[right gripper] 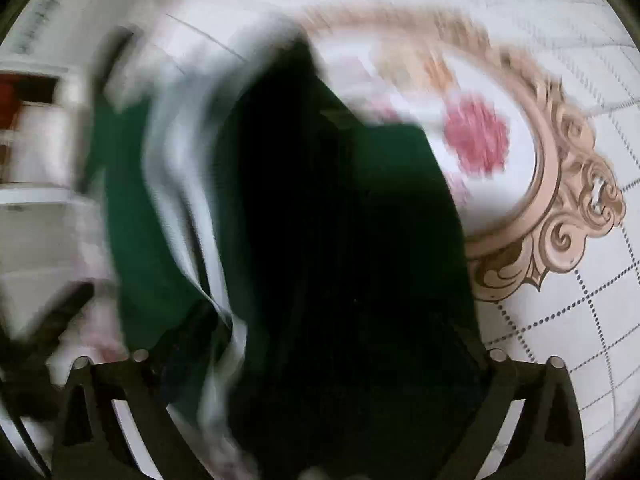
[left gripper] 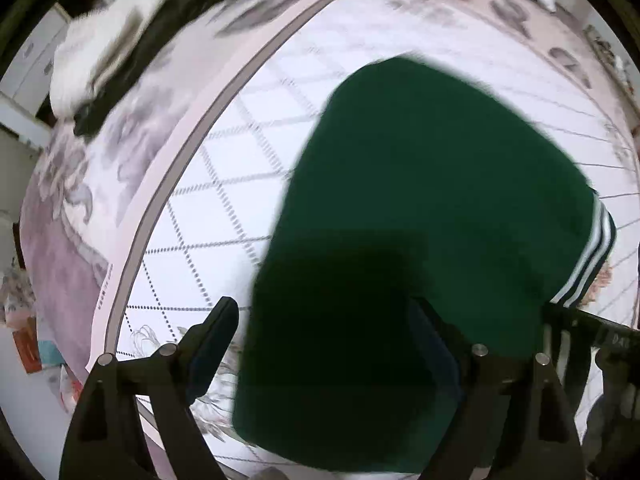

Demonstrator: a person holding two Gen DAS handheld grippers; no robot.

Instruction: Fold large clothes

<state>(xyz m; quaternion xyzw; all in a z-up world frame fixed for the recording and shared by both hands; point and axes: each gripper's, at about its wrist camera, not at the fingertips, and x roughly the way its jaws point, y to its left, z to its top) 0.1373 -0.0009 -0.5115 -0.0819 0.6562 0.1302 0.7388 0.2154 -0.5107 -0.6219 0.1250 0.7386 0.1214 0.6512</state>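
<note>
Carrying the green garment (left gripper: 420, 208) over the bedspread (left gripper: 224, 208), mid-fold.
My left gripper (left gripper: 328, 344) stands wide, cloth between its jaws; right gripper (right gripper: 320, 360) grip unclear; next, lay it flat.

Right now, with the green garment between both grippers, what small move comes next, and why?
Probably lower the garment onto the bedspread: it drapes over the wide-set fingers of the left gripper, and blur hides the right gripper's grip.

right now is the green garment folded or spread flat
Neither clearly: the green garment hangs bunched over the left gripper, striped cuff dangling above the bedspread. Blur hides any fold.
</note>
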